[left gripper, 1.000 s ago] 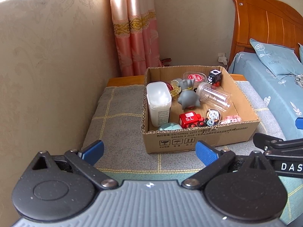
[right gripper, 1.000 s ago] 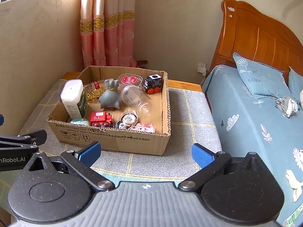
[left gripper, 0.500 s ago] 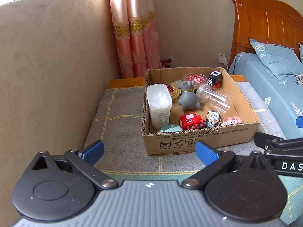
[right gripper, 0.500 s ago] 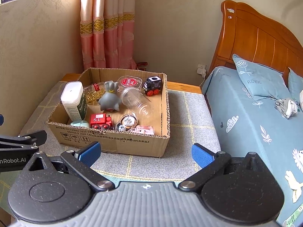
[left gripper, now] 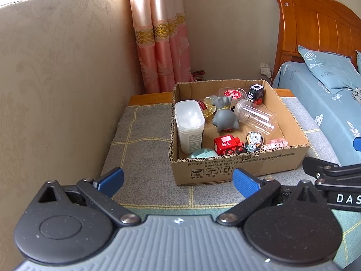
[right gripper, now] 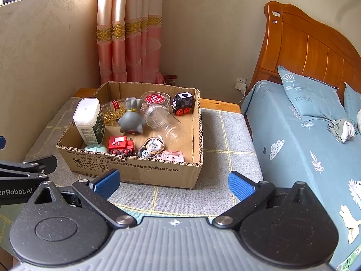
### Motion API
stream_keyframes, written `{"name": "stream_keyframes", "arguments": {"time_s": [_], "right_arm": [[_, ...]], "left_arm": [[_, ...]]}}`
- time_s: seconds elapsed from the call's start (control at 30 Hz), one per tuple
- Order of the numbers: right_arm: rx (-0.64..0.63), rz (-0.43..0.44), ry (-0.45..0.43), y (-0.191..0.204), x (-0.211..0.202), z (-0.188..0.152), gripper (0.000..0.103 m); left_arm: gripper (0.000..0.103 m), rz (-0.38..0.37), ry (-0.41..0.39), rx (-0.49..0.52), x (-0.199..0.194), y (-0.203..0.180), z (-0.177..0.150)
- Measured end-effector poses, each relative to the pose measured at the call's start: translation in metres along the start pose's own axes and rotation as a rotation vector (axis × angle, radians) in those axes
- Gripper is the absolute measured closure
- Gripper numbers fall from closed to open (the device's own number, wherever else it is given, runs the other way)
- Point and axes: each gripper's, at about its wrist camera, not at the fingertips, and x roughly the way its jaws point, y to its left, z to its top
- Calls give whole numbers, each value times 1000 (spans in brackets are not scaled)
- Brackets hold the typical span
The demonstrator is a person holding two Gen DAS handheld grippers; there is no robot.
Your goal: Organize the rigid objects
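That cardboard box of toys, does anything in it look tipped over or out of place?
Yes. In the cardboard box, a clear plastic jar lies on its side, open and empty. The white container stands upright. Nothing looks broken or spilled.

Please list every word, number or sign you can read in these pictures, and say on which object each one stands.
"S.L": red toy train.
"FLOWERS": blue pillow.
"DAS", cut off: right gripper.
"enRobot.AI", cut off: left gripper.
"GB/T29601 2013", "GB4806.9 2023", three handling symbols: cardboard box front; its Chinese print is too small.
White bottle label and red lid: blurred.
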Motion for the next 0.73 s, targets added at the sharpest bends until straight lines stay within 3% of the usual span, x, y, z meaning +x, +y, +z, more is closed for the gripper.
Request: {"name": "stream_keyframes", "arguments": {"time_s": [0.73], "right_arm": [[-3, 4, -6, -2, 0, 1, 0]], "left_arm": [[1, -6, 2, 6, 0, -2, 1]]}}
